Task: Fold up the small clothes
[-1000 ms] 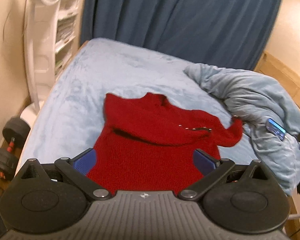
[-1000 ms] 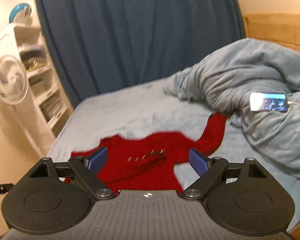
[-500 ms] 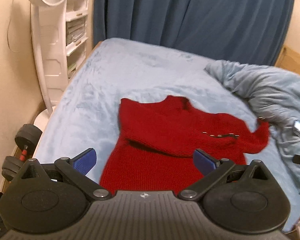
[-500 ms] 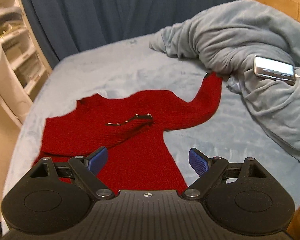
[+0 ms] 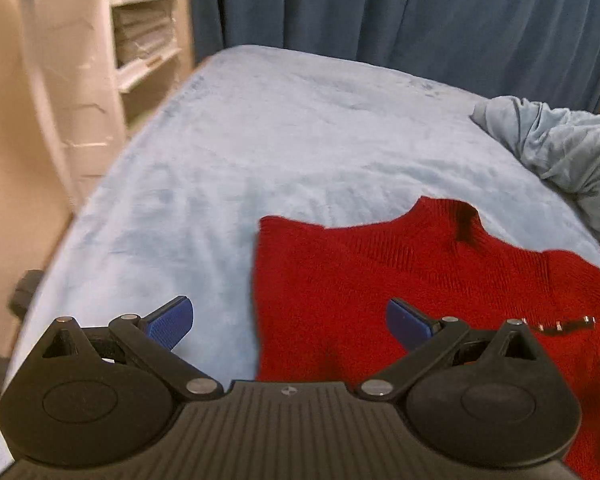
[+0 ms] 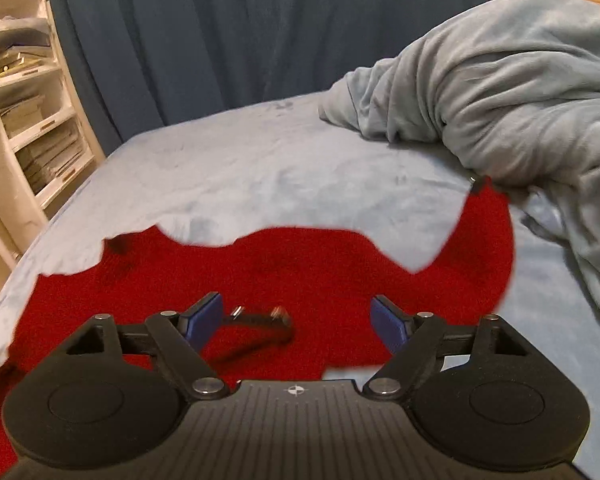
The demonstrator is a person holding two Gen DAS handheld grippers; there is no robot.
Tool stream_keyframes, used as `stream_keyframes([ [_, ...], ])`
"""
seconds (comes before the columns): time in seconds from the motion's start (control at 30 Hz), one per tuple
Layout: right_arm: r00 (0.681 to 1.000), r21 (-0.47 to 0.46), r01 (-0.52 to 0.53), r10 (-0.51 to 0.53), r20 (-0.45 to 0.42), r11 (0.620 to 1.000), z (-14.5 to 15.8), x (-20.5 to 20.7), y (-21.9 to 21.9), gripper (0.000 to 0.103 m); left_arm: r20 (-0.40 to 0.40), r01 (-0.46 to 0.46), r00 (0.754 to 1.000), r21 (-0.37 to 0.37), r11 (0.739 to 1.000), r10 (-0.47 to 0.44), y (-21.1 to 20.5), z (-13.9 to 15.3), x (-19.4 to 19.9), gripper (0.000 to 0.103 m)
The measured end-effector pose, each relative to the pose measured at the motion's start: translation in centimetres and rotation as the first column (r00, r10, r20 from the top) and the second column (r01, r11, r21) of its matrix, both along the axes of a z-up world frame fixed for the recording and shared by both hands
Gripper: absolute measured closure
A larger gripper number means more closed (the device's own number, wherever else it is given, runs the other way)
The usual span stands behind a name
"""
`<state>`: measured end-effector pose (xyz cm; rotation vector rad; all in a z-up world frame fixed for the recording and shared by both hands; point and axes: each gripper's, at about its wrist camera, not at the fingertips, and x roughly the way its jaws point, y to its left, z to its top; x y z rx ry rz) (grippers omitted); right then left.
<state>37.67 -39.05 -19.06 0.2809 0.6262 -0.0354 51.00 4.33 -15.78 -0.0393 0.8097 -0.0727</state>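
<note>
Moved: both grippers are closer and lower over the sweater (image 5: 400, 292) than before.
Left gripper (image 5: 289, 326): spread wide, empty, straddling its left edge.
Right gripper (image 6: 295, 322): spread, empty, above the folded-in sleeve.
Sweater: flat on the bed (image 5: 259, 128); one sleeve (image 6: 488, 240) outstretched, likely next.

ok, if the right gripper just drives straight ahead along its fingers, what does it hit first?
Most likely the red sweater. The right gripper, open and empty, points over the folded-in sleeve with its metal-studded cuff, which lies between the fingers. Depth is unclear; a shallow line might only reach the bed beyond.

soft even indoor light, slight motion blur, fisheye-curved edges, dark corners
</note>
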Motion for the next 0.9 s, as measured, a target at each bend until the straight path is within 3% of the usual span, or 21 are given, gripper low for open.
stream_keyframes([
  [0.13,0.991,0.156,-0.104,0.116,-0.070,0.982,-3.2,3.5,-1.2,0.021,-0.072,0.031,0.997,-0.017,0.999,-0.032,-1.1,-3.1,4.0,0.000],
  [0.23,0.971,0.158,-0.210,0.225,-0.086,0.965,-4.4,5.2,0.2,0.021,-0.157,0.067,0.986,0.028,0.997,-0.062,-2.8,-5.6,5.9,0.001],
  [0.3,0.939,0.131,-0.309,0.324,-0.116,0.942,-5.1,6.3,1.7,0.023,-0.187,0.056,0.982,0.104,0.993,-0.036,-3.9,-6.9,6.4,0.018],
  [0.33,0.930,0.105,-0.335,0.346,-0.122,0.936,-5.4,6.6,2.4,0.048,-0.155,0.050,0.988,0.140,0.989,-0.028,-4.3,-7.0,6.2,0.033],
  [0.37,0.924,0.092,-0.346,0.356,-0.143,0.934,-5.4,7.0,3.0,0.075,-0.113,0.043,0.993,0.156,0.987,-0.026,-4.4,-6.7,5.8,0.061],
  [0.43,0.955,0.123,-0.247,0.263,-0.135,0.961,-4.1,7.5,3.4,0.077,-0.076,0.013,0.997,0.139,0.990,-0.002,-3.6,-6.0,5.3,0.078],
  [0.5,0.984,0.175,-0.160,0.171,-0.051,0.971,-2.4,8.1,2.9,0.077,-0.069,-0.049,0.996,0.072,0.996,0.054,-1.9,-5.5,5.5,0.080],
  [0.53,0.992,0.200,-0.108,0.120,-0.044,0.974,-2.1,8.8,2.8,0.075,-0.069,-0.079,0.994,0.055,0.995,0.083,-1.3,-5.4,5.6,0.080],
  [0.57,0.997,0.220,-0.050,0.064,-0.053,0.974,-1.9,9.6,2.6,0.067,-0.071,-0.103,0.992,0.040,0.994,0.105,-0.9,-5.4,5.8,0.079],
  [0.6,0.997,0.214,0.005,0.012,-0.081,0.977,-2.1,10.5,2.5,0.050,-0.072,-0.126,0.989,0.024,0.992,0.128,-0.5,-5.3,5.8,0.077],
  [0.63,0.992,0.188,0.043,-0.020,-0.122,0.981,-2.5,11.0,2.5,0.044,-0.076,-0.137,0.988,0.010,0.990,0.138,-0.3,-5.2,5.8,0.071],
  [0.67,0.986,0.164,0.056,-0.029,-0.165,0.985,-2.6,11.1,2.5,0.043,-0.085,-0.141,0.987,-0.008,0.990,0.140,0.0,-4.9,5.5,0.057],
  [0.7,0.984,0.160,0.061,-0.032,-0.177,0.985,-2.5,10.5,2.3,0.044,-0.091,-0.135,0.987,-0.025,0.990,0.133,0.2,-4.3,4.9,0.050],
  [0.77,0.986,0.190,0.053,-0.021,-0.166,0.980,-1.2,7.7,1.6,0.043,-0.075,-0.115,0.991,-0.040,0.993,0.112,0.2,-2.8,3.2,0.015],
  [0.9,0.990,0.202,0.031,-0.003,-0.138,0.979,1.6,1.8,1.4,0.040,-0.013,-0.073,0.997,-0.025,0.997,0.073,-0.4,1.3,-1.8,0.000],
])
